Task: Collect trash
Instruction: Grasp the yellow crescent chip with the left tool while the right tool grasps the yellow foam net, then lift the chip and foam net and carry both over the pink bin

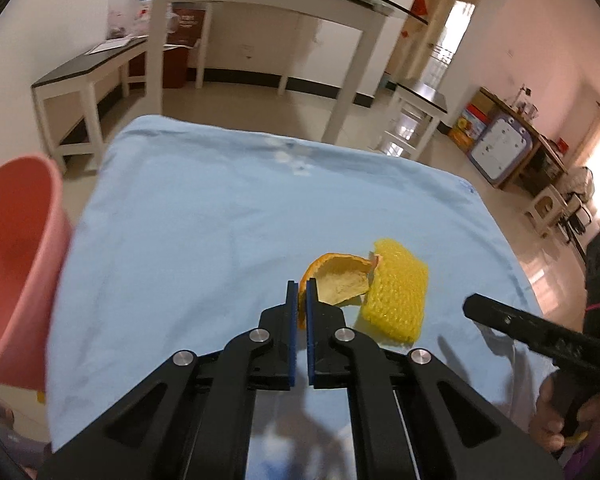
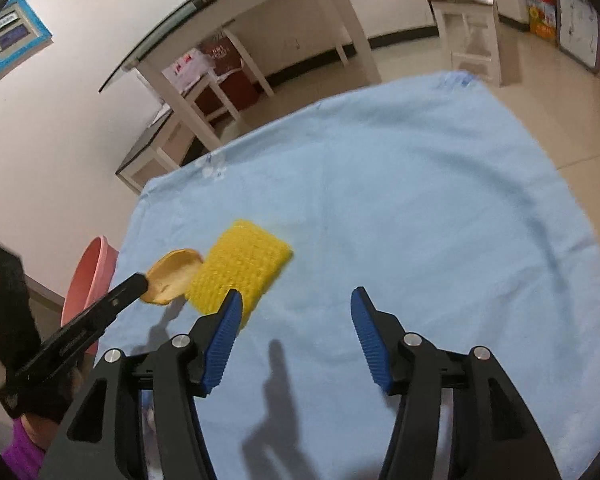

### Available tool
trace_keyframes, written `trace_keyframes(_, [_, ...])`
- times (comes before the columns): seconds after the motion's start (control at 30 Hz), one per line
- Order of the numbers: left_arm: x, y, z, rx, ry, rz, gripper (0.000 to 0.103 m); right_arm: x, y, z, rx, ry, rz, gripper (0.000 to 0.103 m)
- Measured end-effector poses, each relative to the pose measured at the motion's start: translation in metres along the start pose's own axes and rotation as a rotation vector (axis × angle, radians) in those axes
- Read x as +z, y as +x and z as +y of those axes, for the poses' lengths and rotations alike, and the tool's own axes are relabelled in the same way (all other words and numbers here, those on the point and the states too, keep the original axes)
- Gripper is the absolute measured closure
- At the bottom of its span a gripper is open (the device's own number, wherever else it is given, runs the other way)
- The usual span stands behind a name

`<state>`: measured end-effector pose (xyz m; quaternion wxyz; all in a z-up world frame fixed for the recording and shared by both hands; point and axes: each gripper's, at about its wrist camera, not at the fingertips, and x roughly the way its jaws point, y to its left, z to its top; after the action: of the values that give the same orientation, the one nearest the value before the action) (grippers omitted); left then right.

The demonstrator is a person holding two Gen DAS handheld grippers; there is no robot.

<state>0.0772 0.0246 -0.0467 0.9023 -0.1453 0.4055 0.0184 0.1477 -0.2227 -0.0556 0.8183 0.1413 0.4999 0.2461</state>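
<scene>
My left gripper [image 1: 301,286] is shut on the edge of an orange peel [image 1: 340,280], a curved piece with a pale inside; it also shows in the right wrist view [image 2: 172,276], held at the tip of the left gripper [image 2: 142,280]. A yellow foam fruit net [image 1: 396,292] lies on the blue cloth right beside the peel [image 2: 242,274]. My right gripper [image 2: 296,300] is open and empty, just in front of and to the right of the net; its body shows in the left wrist view [image 1: 540,332].
A light blue cloth [image 1: 220,220] covers the table [image 2: 420,200]. A pink bin [image 1: 16,264] stands off the table's left edge [image 2: 90,276]. White tables, stools and boxes stand on the floor behind.
</scene>
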Motion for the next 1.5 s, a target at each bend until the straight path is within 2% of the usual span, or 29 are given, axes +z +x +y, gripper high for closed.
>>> trace_keyframes(0.1, [-0.005, -0.003, 0.007, 0.003, -0.021, 0.010, 0.100, 0.001, 0.010, 0.016, 0.038, -0.006, 0.025, 0.047])
trace_keyframes(0.17, [-0.009, -0.008, 0.011, -0.008, -0.029, 0.017, 0.100, -0.001, 0.015, 0.037, 0.029, -0.068, 0.027, 0.047])
trace_keyframes(0.27, [-0.017, -0.013, 0.012, -0.019, -0.022, 0.022, 0.100, -0.006, 0.027, 0.062, -0.083, -0.161, 0.016, 0.047])
trace_keyframes(0.33, [-0.021, -0.018, 0.013, -0.022, -0.019, 0.018, 0.100, -0.008, 0.035, 0.069, -0.116, -0.175, 0.020, 0.047])
trace_keyframes(0.43, [-0.025, -0.027, 0.018, -0.018, -0.022, 0.005, 0.100, -0.012, 0.044, 0.079, -0.179, -0.205, 0.008, 0.067])
trace_keyframes(0.47, [-0.026, -0.030, 0.020, -0.017, -0.026, -0.001, 0.100, -0.013, 0.046, 0.080, -0.173, -0.219, 0.015, 0.083])
trace_keyframes(0.57, [-0.030, -0.042, 0.026, -0.008, -0.040, -0.024, 0.100, -0.014, 0.039, 0.084, -0.179, -0.238, -0.005, 0.098])
trace_keyframes(0.8, [-0.038, -0.071, 0.040, 0.002, -0.078, -0.084, 0.100, -0.032, -0.001, 0.111, -0.156, -0.317, -0.104, 0.098])
trace_keyframes(1.17, [-0.051, -0.116, 0.031, 0.005, -0.052, -0.172, 0.100, -0.074, -0.066, 0.148, -0.144, -0.437, -0.271, 0.098])
trace_keyframes(1.5, [-0.066, -0.142, 0.022, 0.021, -0.029, -0.233, 0.100, -0.092, -0.080, 0.162, -0.094, -0.470, -0.280, 0.098])
